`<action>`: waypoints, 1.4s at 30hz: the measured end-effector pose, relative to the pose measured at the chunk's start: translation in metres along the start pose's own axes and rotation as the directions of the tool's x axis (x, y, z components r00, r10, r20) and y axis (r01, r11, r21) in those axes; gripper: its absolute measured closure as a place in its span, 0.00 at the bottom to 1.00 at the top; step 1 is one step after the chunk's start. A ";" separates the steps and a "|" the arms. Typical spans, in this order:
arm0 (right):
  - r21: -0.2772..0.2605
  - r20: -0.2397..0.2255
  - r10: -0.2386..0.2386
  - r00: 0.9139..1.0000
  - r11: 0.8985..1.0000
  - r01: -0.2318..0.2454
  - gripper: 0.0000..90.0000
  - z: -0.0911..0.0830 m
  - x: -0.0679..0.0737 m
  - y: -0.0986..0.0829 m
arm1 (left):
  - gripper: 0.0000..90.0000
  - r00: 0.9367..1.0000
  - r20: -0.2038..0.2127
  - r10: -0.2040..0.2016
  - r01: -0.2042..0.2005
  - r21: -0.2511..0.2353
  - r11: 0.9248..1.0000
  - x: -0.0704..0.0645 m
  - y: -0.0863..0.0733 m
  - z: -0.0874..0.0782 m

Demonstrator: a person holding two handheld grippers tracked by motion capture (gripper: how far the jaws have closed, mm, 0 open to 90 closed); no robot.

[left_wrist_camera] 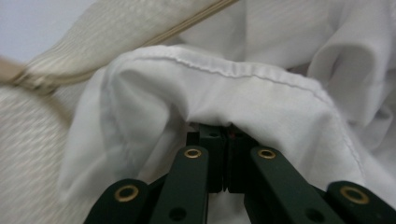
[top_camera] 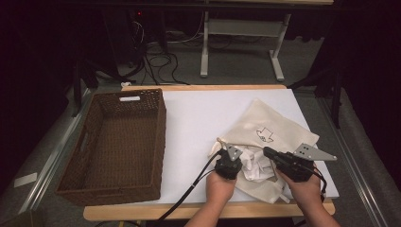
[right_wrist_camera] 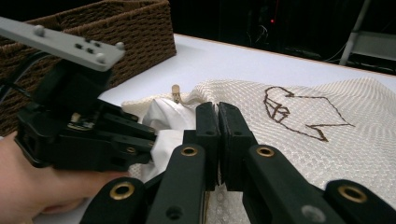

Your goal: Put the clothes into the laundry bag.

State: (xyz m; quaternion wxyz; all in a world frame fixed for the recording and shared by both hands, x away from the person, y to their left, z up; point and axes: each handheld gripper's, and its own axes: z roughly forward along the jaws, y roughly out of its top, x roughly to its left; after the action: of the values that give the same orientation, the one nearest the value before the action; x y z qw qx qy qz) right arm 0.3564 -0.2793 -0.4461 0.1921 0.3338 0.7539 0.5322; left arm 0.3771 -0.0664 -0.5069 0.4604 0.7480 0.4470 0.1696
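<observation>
Cloth is the work in hand. In the high view, a cream mesh bag [top_camera: 269, 127] with a dark line drawing lies on the right half of the white table [top_camera: 203, 118], and a crumpled white garment [top_camera: 253, 166] spills from its near end. The left gripper [top_camera: 232, 160] sits at the garment's left edge, its tip buried in the white folds; the right gripper [top_camera: 270, 153] lies just to the garment's right, over the bag's near part, its tip pointing left towards the other. The two tips are near each other with the garment between them. A brown wicker basket [top_camera: 94, 142] stands on the table's left side, well apart from the cloth.

In the left gripper view, the two black jaws stand pressed together, and the white garment [left_wrist_camera: 243, 102] drapes over their tips, its stitched hem arching just above them. They appear clenched on a fold of it, though the pinch itself is hidden under the cloth. The mesh bag [left_wrist_camera: 28, 140] and its zipper edge lie to the left and above.

In the right gripper view, the right gripper [right_wrist_camera: 218, 116] has its jaws clenched together with nothing between them, above the mesh bag [right_wrist_camera: 364, 130]. The left gripper [right_wrist_camera: 147, 140] reaches into the white garment [right_wrist_camera: 163, 114] just left of them, with the basket [right_wrist_camera: 140, 28] behind.
</observation>
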 end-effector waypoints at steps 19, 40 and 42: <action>0.000 0.002 -0.002 1.000 1.000 0.002 0.98 -0.002 0.000 0.000 | 0.57 0.999 0.026 0.045 -0.043 -0.069 0.997 0.012 -0.018 -0.037; -0.003 0.005 -0.001 1.000 1.000 0.001 0.98 -0.002 0.000 0.000 | 0.96 0.999 0.029 -0.022 0.023 -0.021 1.000 0.014 -0.010 -0.016; -0.003 0.004 -0.002 1.000 1.000 0.002 0.98 -0.002 0.000 0.000 | 0.95 0.999 0.041 -0.016 0.017 -0.021 1.000 0.005 -0.005 -0.008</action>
State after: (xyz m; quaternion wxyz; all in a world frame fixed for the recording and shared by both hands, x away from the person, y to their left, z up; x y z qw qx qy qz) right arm 0.3553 -0.2805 -0.4450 0.1945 0.3338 0.7532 0.5324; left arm 0.3717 -0.0569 -0.5079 0.4788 0.7426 0.4417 0.1555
